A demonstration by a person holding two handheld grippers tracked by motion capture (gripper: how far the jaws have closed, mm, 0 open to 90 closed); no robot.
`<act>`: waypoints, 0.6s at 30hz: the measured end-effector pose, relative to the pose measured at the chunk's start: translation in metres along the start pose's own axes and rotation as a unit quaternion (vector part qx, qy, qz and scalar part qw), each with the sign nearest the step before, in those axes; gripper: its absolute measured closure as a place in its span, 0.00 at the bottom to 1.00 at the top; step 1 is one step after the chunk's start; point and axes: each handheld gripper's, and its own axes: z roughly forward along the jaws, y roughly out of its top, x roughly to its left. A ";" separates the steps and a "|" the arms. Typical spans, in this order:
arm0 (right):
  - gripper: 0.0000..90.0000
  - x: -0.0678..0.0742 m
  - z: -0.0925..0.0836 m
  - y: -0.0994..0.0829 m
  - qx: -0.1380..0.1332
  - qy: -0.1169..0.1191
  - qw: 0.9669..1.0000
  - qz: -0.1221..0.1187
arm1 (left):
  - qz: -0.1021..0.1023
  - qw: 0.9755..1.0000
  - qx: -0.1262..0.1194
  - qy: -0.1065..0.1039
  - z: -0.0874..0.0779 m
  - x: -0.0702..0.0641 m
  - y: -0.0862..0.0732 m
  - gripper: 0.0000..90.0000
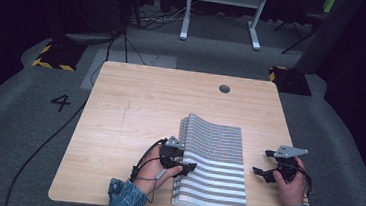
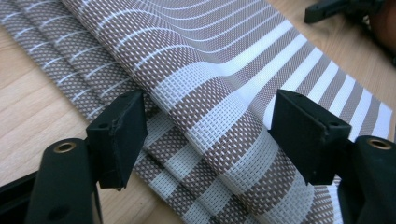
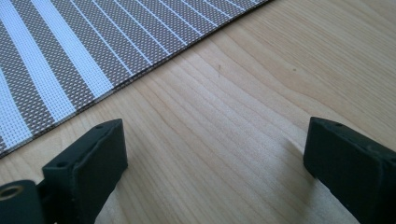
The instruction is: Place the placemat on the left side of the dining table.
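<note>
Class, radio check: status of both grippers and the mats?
Left gripper open, jaws astride the mats' folded edge. Right gripper open over bare table, beside the mats. Nothing in the way.

- A light wooden table [image 1: 135,109] with rounded corners is seen standing on grey carpet [image 1: 14,118].
- A round cable hole [image 1: 224,88] is noted near its far edge.
- A stack of striped woven placemats [image 1: 213,166] is laid on the near half, the left edges fanned and the topmost one bowed upward.
</note>
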 end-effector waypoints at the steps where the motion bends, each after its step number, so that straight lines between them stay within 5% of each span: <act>1: 0.07 0.000 0.000 0.000 0.000 0.000 1.000 0.000 | 0.005 1.000 0.007 0.003 0.002 -0.001 0.000 0.29; 3: 0.07 0.000 0.000 0.000 0.000 0.000 1.000 0.000 | 0.012 1.000 0.017 0.005 0.004 -0.001 0.001 0.28; 5: 0.06 0.000 0.000 0.000 0.002 0.000 1.000 0.000 | 0.014 0.999 0.022 -0.026 0.013 -0.002 0.000 0.31; 7: 0.06 0.000 0.001 0.000 0.001 0.000 1.000 -0.001 | 0.027 0.999 0.029 -0.023 0.018 -0.004 0.000 0.38; 10: 0.06 0.000 0.001 0.000 0.001 0.000 1.000 -0.001 | 0.023 0.999 0.031 -0.014 0.018 -0.005 0.003 0.50; 12: 0.06 0.000 0.001 0.001 0.001 0.000 1.000 -0.001 | 0.022 0.999 0.042 -0.018 0.017 -0.009 0.005 0.75; 18: 0.06 0.000 0.001 0.001 0.001 -0.001 1.000 -0.001 | 0.047 0.998 0.019 -0.023 0.010 -0.017 0.009 0.98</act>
